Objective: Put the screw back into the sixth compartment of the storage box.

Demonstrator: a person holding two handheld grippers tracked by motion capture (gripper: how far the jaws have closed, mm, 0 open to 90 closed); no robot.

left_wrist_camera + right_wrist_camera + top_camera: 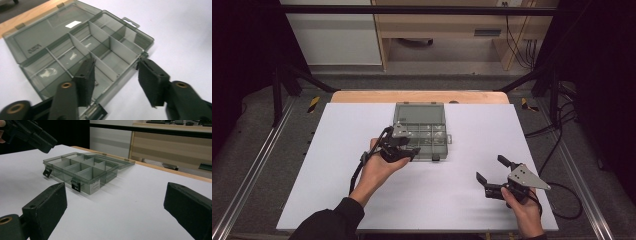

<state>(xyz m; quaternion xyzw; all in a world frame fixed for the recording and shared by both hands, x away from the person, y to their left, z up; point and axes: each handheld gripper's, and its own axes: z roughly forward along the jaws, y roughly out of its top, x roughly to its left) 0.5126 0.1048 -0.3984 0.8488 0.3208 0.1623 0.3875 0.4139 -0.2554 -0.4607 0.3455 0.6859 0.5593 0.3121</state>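
A smoky grey see-through compartment box (pixel 422 131) lies open in the middle of the white table top, its lid (pixel 419 112) folded flat away from me. Dividers split it into several compartments (pixel 100 47). My left gripper (pixel 408 146) hovers over the box's front left corner, open with nothing held. In the left gripper view its jaws straddle the front wall (pixel 117 75), one over a compartment, one outside the box. My right gripper (pixel 491 168) rests low at the right front of the table, wide open and empty, facing the box (pixel 82 168).
The white table top (pixel 342 190) has a wooden edge (pixel 419 96) at the back. Two black latches (pixel 75 185) hang on the box's front wall. Metal rails (pixel 257 165) and cables (pixel 557 145) flank the table.
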